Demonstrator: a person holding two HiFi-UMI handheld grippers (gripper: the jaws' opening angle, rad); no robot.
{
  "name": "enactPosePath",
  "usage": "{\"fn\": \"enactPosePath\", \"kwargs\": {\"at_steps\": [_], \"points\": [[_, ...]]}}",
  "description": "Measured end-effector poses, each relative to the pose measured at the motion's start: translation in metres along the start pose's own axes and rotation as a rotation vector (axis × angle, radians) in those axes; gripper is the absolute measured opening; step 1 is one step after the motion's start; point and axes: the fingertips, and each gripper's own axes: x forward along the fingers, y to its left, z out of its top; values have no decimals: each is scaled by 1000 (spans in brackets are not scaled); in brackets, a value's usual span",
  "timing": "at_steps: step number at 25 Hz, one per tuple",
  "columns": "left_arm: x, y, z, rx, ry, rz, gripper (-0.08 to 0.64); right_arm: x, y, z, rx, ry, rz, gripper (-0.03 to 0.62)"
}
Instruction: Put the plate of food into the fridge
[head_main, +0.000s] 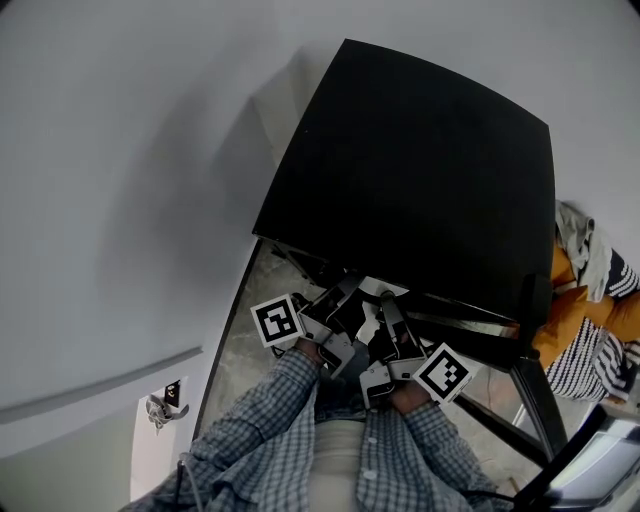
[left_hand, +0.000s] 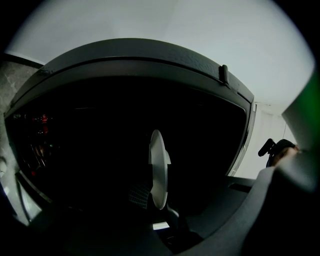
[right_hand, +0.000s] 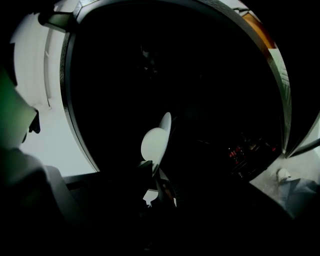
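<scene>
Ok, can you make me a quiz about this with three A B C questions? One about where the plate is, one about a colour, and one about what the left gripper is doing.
1. Where is the plate?
A. on top of the fridge
B. held up in front of the fridge
C. on the floor

2. What colour is the fridge?
A. white
B. black
C. red

3. What is the left gripper doing?
A. hanging open and empty
B. gripping a cup
C. shut on the plate

Answers:
1. B, because the head view shows the plate held just before the fridge's front edge.
2. B, because its top is plain black.
3. C, because the left gripper view shows the plate's rim between the jaws.
</scene>
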Motion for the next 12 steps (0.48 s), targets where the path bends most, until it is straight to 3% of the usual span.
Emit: {"fn": "enactPosePath", "kwargs": {"at_steps": [4,6,12], "points": [[3,2,0,-4,7,-7,77,6,0,5,35,-27,20,100],[3,2,0,-14,5,-12,77,8,2,7,72,-42,43,51],[4,3,1,-41,16,-20,77,10,0,9,168,-66,76,35]]}}
